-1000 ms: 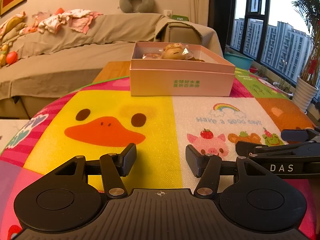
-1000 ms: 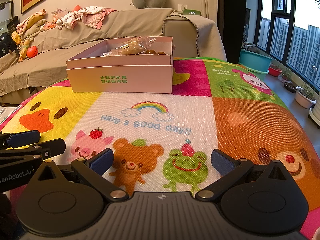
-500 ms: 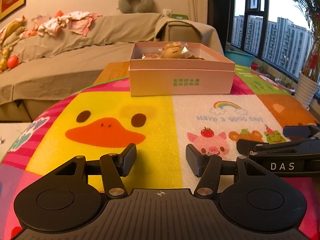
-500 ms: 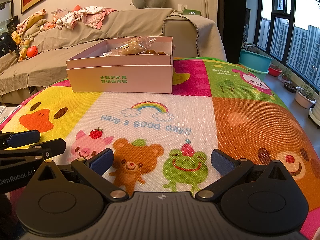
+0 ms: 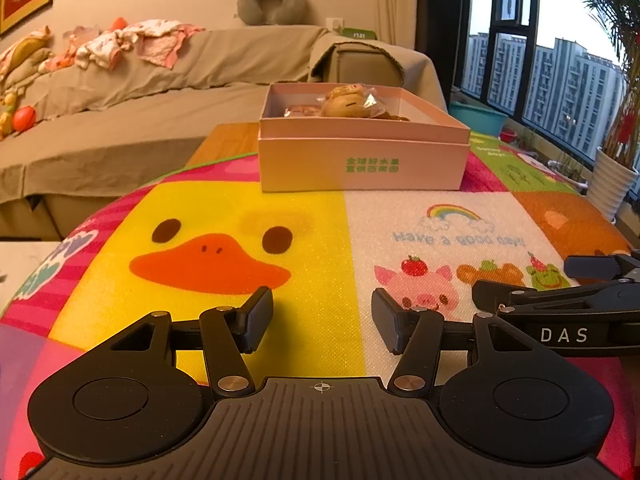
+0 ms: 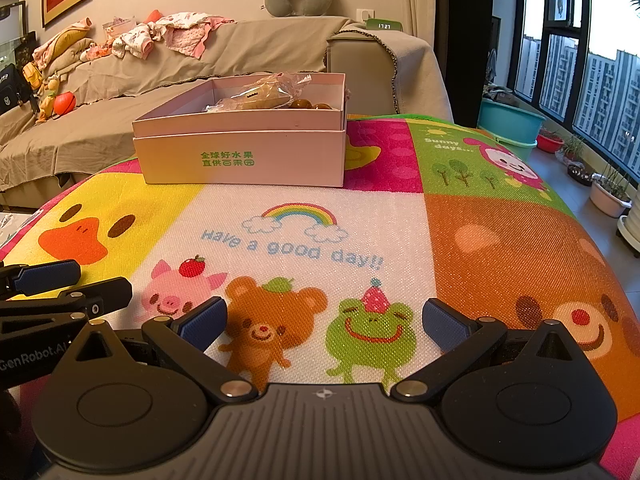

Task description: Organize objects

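Both the left hand-held gripper (image 5: 322, 322) and the right hand-held gripper (image 6: 325, 322) hover empty with jaws apart, the right wider, near the tabletop's (image 6: 500, 240) front edge. The pink box (image 6: 244, 156) sits toward its far edge, holding what look like wrapped snacks (image 6: 260, 96); a level, high approach should clear the box wall.

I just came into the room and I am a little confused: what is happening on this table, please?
A person holds two claws low over a colourful cartoon mat. The left claw and the right claw are both open and hold nothing. Far ahead of them stands an open pink box with wrapped snacks inside. Nothing is being touched at this moment; the tidying appears either finished or not yet begun.
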The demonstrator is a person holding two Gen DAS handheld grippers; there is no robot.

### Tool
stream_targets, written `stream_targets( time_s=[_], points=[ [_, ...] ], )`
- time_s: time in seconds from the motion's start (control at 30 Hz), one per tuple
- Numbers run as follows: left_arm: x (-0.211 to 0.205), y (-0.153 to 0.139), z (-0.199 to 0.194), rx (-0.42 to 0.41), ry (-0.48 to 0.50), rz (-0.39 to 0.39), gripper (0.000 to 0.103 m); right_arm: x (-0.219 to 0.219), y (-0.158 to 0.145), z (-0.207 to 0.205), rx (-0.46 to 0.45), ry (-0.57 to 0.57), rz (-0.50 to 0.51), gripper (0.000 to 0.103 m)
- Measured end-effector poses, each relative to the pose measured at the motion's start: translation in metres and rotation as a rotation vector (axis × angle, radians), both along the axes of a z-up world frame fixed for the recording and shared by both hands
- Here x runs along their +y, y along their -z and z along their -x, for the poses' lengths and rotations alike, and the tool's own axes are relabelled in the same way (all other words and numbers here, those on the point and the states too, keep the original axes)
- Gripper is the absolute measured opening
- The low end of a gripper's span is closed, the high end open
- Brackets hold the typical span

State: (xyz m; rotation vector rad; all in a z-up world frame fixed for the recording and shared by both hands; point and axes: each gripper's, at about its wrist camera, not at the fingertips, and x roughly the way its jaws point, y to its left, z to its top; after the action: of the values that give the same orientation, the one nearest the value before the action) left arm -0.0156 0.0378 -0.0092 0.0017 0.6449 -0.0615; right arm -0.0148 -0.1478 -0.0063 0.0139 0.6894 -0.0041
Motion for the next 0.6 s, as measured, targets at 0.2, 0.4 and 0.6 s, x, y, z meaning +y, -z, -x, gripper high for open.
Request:
stream_targets(
  time_s=[0.2,0.4,0.6],
  points=[
    [-0.0023,-0.0001,-0.0003,0.0,0.0,-0.002,0.06,-0.0001,0.0,0.0001,0.0,0.0,-0.001,0.103],
    [-0.0029,-0.0002,-0.0007,-0.001,0.0,0.001,0.06,0.0,0.0,0.0001,0.0,0.0,0.0,0.103],
    [-0.0027,-0.0001,-0.0007,-0.001,0.0,0.002,0.06,-0.0001,0.0001,0.0002,0.0,0.0,-0.001,0.103]
  ],
)
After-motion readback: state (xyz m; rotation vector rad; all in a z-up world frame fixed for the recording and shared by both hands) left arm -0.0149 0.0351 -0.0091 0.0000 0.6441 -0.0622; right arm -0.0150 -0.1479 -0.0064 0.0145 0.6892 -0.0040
